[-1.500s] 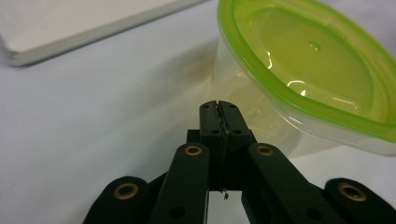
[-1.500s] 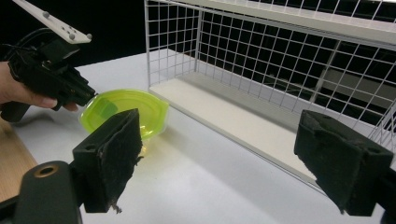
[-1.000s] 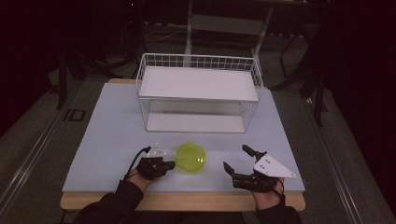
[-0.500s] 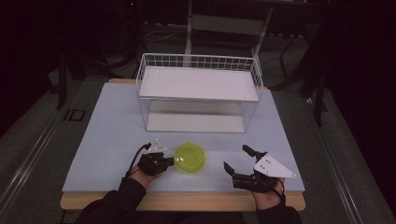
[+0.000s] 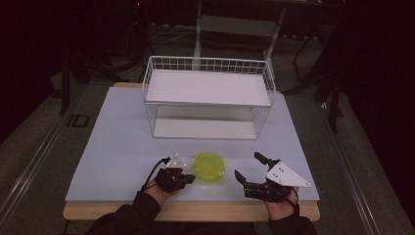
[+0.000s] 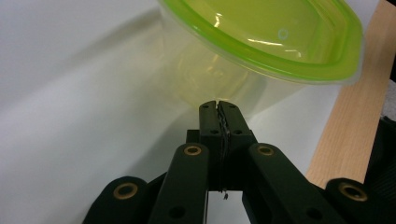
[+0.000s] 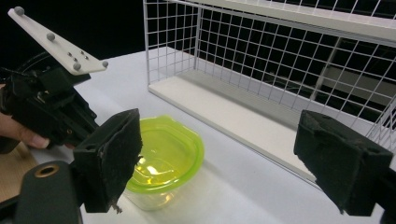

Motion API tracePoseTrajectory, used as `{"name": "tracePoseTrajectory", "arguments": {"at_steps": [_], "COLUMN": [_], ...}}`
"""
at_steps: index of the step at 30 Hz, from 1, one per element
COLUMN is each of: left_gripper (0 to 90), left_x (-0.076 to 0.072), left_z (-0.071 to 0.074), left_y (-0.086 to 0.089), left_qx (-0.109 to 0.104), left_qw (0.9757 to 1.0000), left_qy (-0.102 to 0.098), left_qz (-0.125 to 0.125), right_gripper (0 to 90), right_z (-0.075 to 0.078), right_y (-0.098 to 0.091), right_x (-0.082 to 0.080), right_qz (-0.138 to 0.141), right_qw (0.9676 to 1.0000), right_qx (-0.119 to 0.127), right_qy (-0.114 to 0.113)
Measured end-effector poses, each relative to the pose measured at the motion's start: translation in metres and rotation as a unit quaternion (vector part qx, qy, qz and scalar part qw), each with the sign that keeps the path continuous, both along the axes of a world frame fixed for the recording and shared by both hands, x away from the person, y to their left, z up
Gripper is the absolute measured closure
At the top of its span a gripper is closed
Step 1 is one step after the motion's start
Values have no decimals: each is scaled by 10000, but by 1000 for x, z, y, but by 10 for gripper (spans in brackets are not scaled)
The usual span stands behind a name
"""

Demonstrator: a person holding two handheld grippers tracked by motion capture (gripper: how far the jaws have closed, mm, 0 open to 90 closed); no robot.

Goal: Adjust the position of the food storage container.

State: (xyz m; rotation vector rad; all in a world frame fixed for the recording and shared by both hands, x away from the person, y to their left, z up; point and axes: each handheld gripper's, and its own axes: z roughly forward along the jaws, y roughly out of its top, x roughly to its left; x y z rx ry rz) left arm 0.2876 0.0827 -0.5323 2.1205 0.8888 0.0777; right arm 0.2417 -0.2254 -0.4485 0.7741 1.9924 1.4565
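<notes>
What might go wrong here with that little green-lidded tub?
The left gripper, jaws shut with nothing between them, sits right against the container; a nudge might slide or tip it, as it looks light. It also lies near the table's front edge, so it might end up off. The right gripper stands open, not steadying it.

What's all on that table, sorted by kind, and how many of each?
Yellow-green lidded container: 1
White wire shelf rack: 1
Hand-held grippers: 2, left gripper and right gripper
Total: 4
</notes>
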Motion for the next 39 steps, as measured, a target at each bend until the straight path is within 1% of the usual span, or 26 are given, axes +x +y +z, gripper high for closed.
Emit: {"name": "tracePoseTrajectory", "arguments": {"at_steps": [2, 5, 7, 8, 10, 12, 16, 17, 20, 23, 26, 27, 29, 31, 33, 34, 35, 36, 37, 38, 39], "left_gripper": [898, 897, 897, 897, 897, 897, 897, 897, 895, 885, 884, 884, 876, 861, 846, 842, 820, 818, 790, 786, 735], "left_x": [0, 1, 2, 2, 3, 4, 7, 7, 7, 6, 4, 3, 2, 0, -1, -1, -2, -3, -3, -3, -3], "left_z": [0, 0, 1, 1, 2, 2, 1, 1, 1, 3, 4, 5, 7, 10, 14, 16, 18, 20, 22, 24, 25], "left_y": [-6, -15, -23, -25, -34, -40, -50, -53, -58, -60, -56, -53, -47, -40, -32, -28, -24, -20, -16, -12, -9], "left_qx": [31, -30, 5, -8, 5, -3, 46, 34, -6, 5, 30, 87, 112, 161, 50, 102, 52, 10, -19, -128, -195], "left_qw": [10000, 9999, 9999, 9999, 9998, 9997, 9996, 9996, 9994, 9993, 9994, 9994, 9995, 9995, 9997, 9997, 9996, 9995, 9995, 9995, 9995], "left_qy": [-17, 12, -14, 19, -2, 24, 16, 42, 41, 61, 64, 77, 76, 29, 31, -9, -91, -146, -142, -102, -96], "left_qz": [-68, -103, -125, -144, -203, -231, -293, -292, -347, -378, -349, -319, -268, -258, -225, -236, -261, -278, -266, -266, -245], "right_gripper": [147, 148, 148, 148, 148, 148, 148, 148, 148, 148, 148, 148, 148, 148, 148, 148, 148, 148, 148, 148, 147], "right_z": [0, 0, 0, 0, 1, 1, 1, 1, 0, 0, 0, 0, 0, 0, 0, 0, 0, 0, -1, -1, -1], "right_y": [0, -1, -1, -2, -2, -2, -3, -3, -3, -4, -4, -4, -4, -4, -3, -3, -3, -3, -3, -3, -3], "right_x": [0, 0, 0, 0, -1, -1, -1, -1, -1, -1, -1, 0, 0, 0, 0, 0, 0, 1, 1, 2, 2], "right_qz": [-4, 1, -15, -11, -20, -13, -15, -11, -5, -8, -15, -13, -14, 1, -3, 0, -1, -17, -18, -3, -6], "right_qw": [10000, 10000, 10000, 10000, 10000, 10000, 10000, 10000, 10000, 10000, 10000, 10000, 10000, 10000, 10000, 10000, 10000, 10000, 10000, 10000, 10000], "right_qx": [4, 8, 8, 17, 14, 13, 21, 16, 8, 12, 12, 17, 12, 5, -2, 4, -1, -21, -27, -12, -28], "right_qy": [-4, 0, 2, -2, -14, -21, -7, -3, -2, 22, 6, 13, 32, 31, 49, 54, 63, 66, 76, 89, 95]}}
